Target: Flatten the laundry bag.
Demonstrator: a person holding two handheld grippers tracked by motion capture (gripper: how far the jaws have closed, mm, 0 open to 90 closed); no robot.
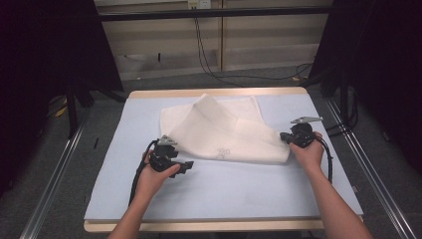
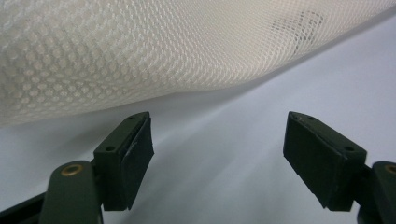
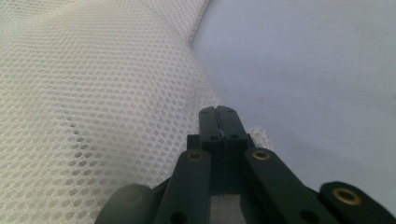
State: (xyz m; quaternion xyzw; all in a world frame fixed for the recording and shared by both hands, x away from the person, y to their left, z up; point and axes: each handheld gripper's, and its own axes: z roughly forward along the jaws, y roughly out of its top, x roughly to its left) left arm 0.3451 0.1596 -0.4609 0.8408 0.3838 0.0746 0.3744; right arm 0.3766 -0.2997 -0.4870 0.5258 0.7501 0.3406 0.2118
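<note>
White mesh cloth (image 1: 224,132) lies rumpled across the far half of the blue-topped table (image 1: 224,194). Right gripper (image 1: 293,138), jaws together, pinches the cloth's near right corner. Left gripper (image 1: 186,167), jaws apart, sits just beside its near left edge.

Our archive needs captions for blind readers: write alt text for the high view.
A person at a table works a white mesh cloth with a hand-held tool in each hand. The right tool is shut at the cloth's right corner; the left tool is open on the pale blue cover, just short of the cloth's front edge.
</note>
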